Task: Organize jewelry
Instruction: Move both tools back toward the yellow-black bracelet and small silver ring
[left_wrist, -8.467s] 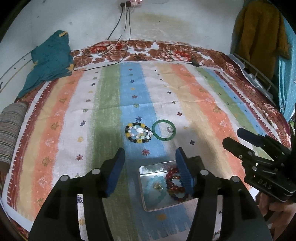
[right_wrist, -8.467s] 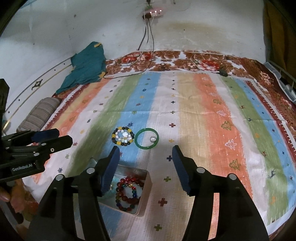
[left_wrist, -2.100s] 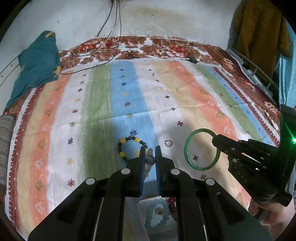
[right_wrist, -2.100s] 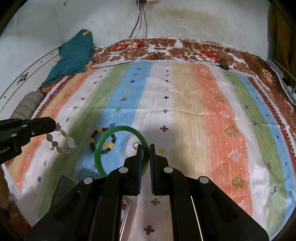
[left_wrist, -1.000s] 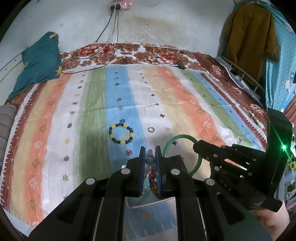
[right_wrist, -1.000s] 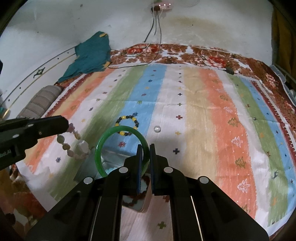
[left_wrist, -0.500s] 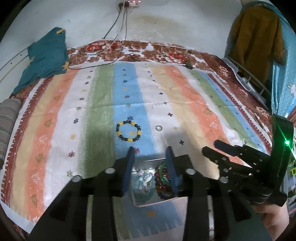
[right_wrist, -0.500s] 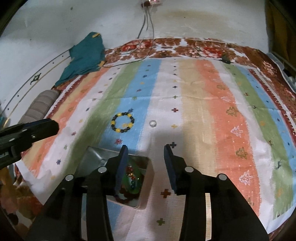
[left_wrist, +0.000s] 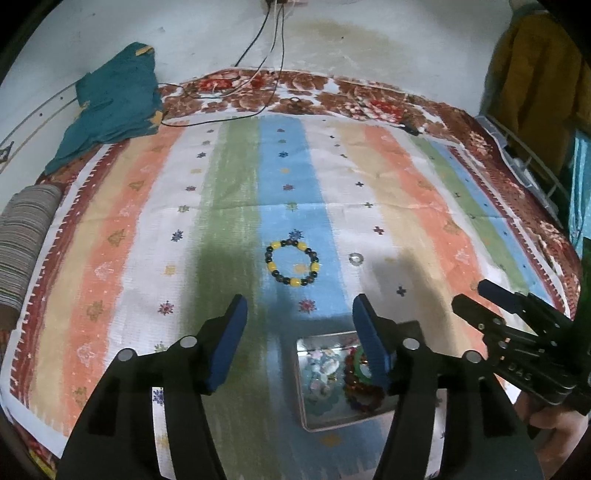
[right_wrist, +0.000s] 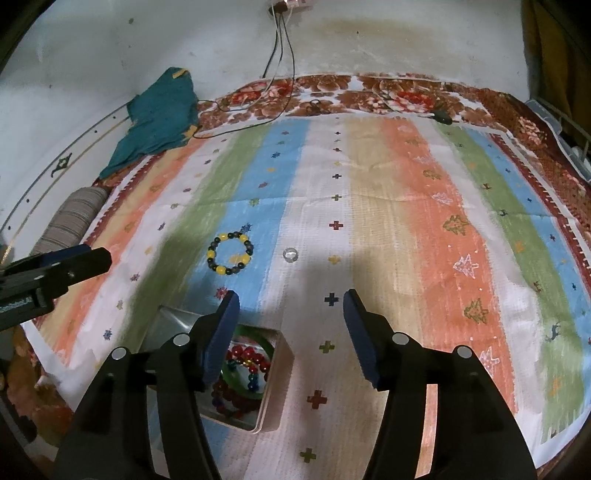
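A metal jewelry box (left_wrist: 301, 387) lies on the striped cloth near me; it also shows in the right wrist view (right_wrist: 275, 391). It holds a pale bead bracelet (left_wrist: 325, 365), a green bangle (left_wrist: 360, 365) and red bead bracelets (right_wrist: 245, 360). A yellow-and-black bead bracelet (left_wrist: 293, 263) (right_wrist: 230, 253) and a small clear ring (left_wrist: 356, 258) (right_wrist: 290, 254) lie on the cloth beyond the box. My left gripper (left_wrist: 299, 330) is open and empty above the box's far edge. My right gripper (right_wrist: 290, 326) is open and empty just right of the box.
The striped cloth (left_wrist: 406, 206) covers a bed with a floral border. A teal garment (left_wrist: 110, 110) lies at the far left corner, a striped roll (left_wrist: 22, 243) at the left edge. Cables (left_wrist: 258, 62) hang from a wall socket. Clothes (left_wrist: 532, 74) hang at far right.
Both grippers carried their pieces, the pale bead bracelet and the green bangle, back over the box and opened. Both pieces now lie in the box, and the jaws have spread wider.
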